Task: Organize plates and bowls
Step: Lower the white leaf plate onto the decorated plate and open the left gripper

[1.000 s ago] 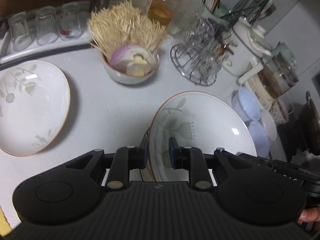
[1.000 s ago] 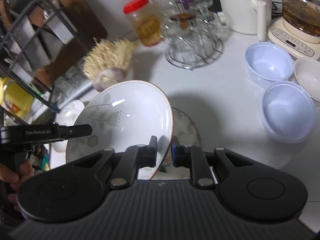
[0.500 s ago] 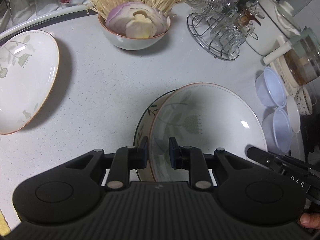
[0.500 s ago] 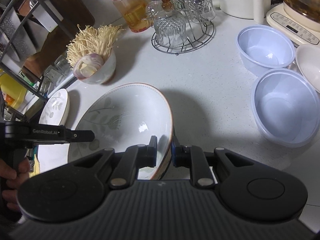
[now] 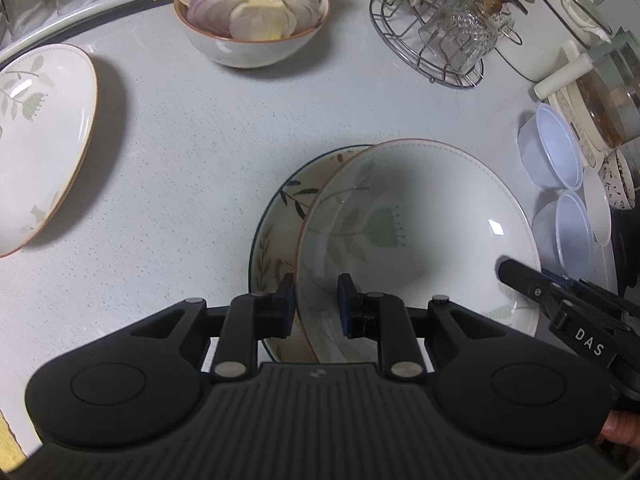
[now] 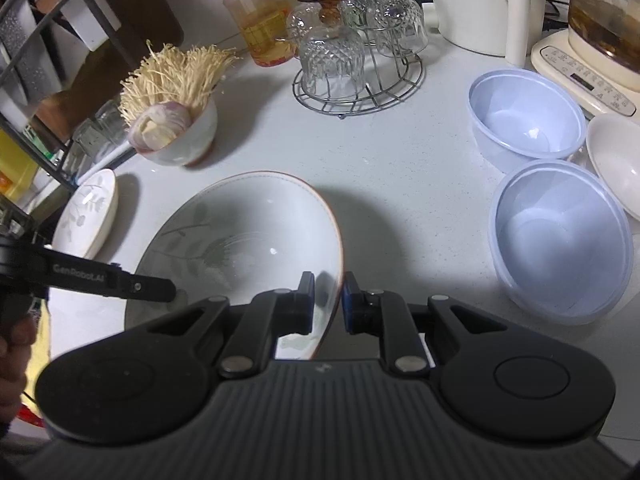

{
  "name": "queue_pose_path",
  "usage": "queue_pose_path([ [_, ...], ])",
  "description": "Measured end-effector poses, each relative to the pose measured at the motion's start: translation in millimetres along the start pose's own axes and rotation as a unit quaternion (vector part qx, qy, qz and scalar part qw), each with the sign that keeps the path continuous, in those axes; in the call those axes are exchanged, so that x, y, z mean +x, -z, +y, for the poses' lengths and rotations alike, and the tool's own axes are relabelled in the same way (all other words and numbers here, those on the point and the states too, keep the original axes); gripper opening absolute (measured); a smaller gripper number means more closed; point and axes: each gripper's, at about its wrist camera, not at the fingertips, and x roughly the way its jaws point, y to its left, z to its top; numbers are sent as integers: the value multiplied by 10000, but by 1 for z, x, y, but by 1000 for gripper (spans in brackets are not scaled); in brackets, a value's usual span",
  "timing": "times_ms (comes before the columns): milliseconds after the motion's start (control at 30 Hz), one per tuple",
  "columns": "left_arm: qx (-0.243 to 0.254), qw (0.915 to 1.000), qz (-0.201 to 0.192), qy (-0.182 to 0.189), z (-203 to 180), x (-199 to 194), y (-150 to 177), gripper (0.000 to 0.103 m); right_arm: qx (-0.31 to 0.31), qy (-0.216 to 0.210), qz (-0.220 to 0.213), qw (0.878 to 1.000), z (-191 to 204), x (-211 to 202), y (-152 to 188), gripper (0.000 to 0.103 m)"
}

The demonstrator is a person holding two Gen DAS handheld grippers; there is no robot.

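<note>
A white floral plate (image 5: 416,232) with a brown rim is held at both sides. My left gripper (image 5: 316,300) is shut on its left rim. My right gripper (image 6: 328,300) is shut on its right rim (image 6: 336,256). The plate sits low over a dark-rimmed leaf-pattern plate (image 5: 280,224) on the counter and covers most of it. A second white floral plate (image 5: 40,144) lies at the far left, and also shows in the right wrist view (image 6: 86,212).
A bowl of onion and enoki mushrooms (image 5: 252,28) stands at the back. A wire rack of glasses (image 6: 356,64), a jar (image 6: 260,16), a white kettle (image 6: 480,4), two lilac plastic bowls (image 6: 560,240) and a small white dish (image 6: 616,160) stand to the right.
Both grippers have lowered the held floral plate down onto the dark-rimmed plate. The cameras have tilted downward and closer to the counter.
</note>
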Motion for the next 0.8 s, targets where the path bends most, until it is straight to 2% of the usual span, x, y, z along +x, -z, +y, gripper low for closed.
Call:
queue_pose_path([
  [533, -407, 9989, -91, 232, 28, -8, 4, 25, -139, -16, 146, 9998, 8, 10, 8, 17],
  [700, -536, 9976, -139, 410, 38, -17, 8, 29, -156, 8, 173, 9997, 12, 15, 8, 16],
  [800, -476, 9980, -103, 393, 39, -20, 12, 35, -104, -1, 183, 9998, 13, 18, 9, 16],
])
